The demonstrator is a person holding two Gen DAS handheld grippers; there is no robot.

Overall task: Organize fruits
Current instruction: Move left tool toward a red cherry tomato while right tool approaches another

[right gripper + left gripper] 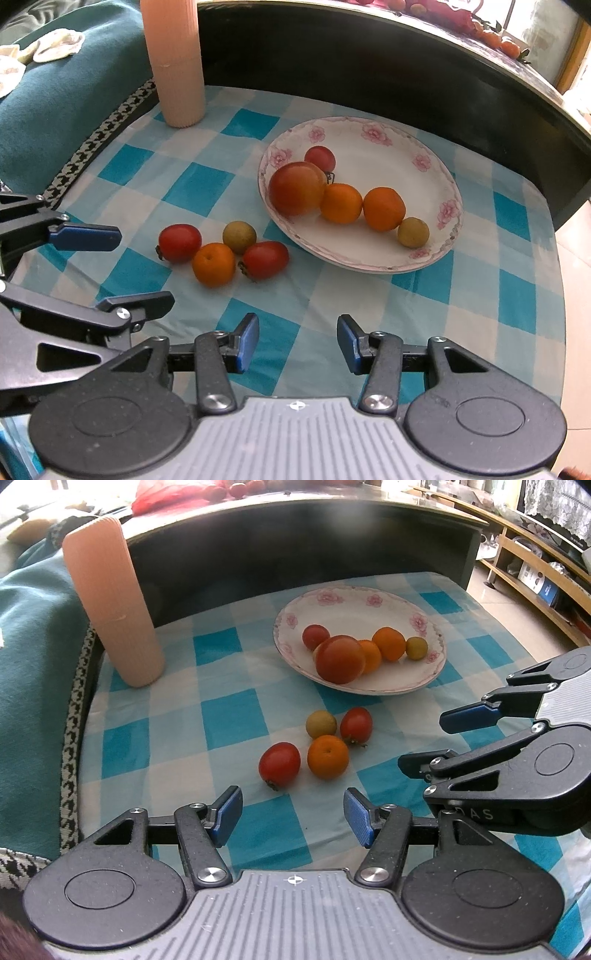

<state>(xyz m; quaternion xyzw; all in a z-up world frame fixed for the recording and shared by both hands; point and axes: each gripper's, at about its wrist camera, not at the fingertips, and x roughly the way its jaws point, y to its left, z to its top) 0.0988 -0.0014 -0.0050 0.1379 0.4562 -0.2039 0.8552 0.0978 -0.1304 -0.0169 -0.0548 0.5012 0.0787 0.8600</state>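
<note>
Both gripper (293, 818) (297, 341) jaws gape empty above blue-checked tablecloth (229, 716), wooden shelving (535, 557) beyond.

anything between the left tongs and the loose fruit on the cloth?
No. In the left wrist view, only bare checked tablecloth separates the open left tongs from the nearest cherry tomato and orange.

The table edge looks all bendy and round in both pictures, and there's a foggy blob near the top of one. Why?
Left wrist view: the fisheye lens bends the dark shelf into an arch, and a pale smudge of glare or haze floats on it. Right wrist view: the same bending curves the checked cloth; bright daylight washes out the top right corner. The fruit on the plate looks sharp in both.
</note>
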